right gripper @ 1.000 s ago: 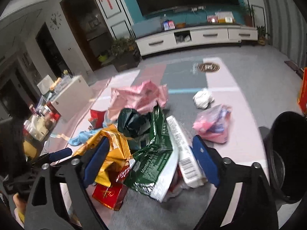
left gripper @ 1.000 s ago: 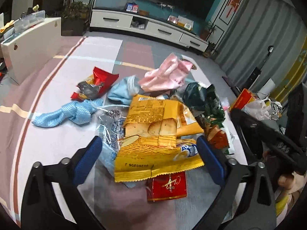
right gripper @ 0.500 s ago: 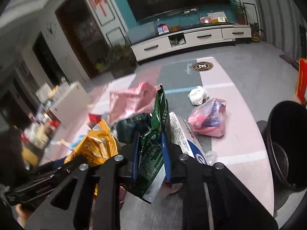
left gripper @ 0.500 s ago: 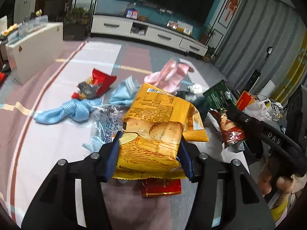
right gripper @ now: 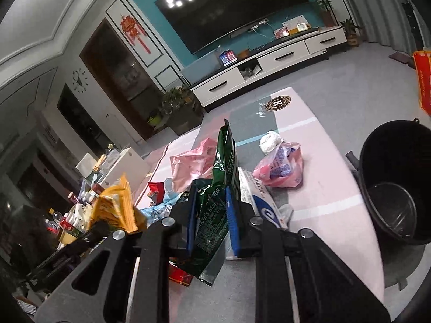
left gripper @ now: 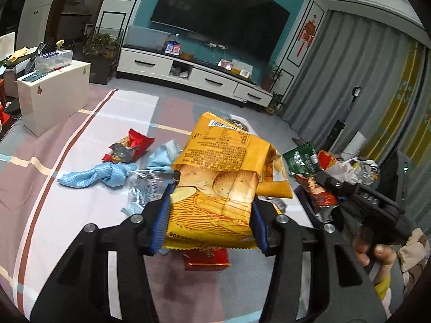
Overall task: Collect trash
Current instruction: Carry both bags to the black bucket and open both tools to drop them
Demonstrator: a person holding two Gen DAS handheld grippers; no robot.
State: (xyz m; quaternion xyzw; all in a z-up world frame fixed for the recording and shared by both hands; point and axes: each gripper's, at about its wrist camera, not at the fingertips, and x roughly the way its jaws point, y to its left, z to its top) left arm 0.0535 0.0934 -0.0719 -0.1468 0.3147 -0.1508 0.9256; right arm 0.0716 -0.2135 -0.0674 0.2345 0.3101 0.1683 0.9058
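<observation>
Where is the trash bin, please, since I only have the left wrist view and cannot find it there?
Observer: The right wrist view shows a black bin on the floor, at the right edge of the mat.
Operator: Thank you. Is anything in it yet?
Observer: What shows of its inside looks bare, down to the bottom.
Operator: What is the right gripper holding?
Observer: The right gripper is shut on a green snack bag, which stands up between its pads.
Operator: Is any litter lying near the bin?
Observer: Yes, a pink plastic bag and a white paper wad lie on the mat beside it.
</observation>
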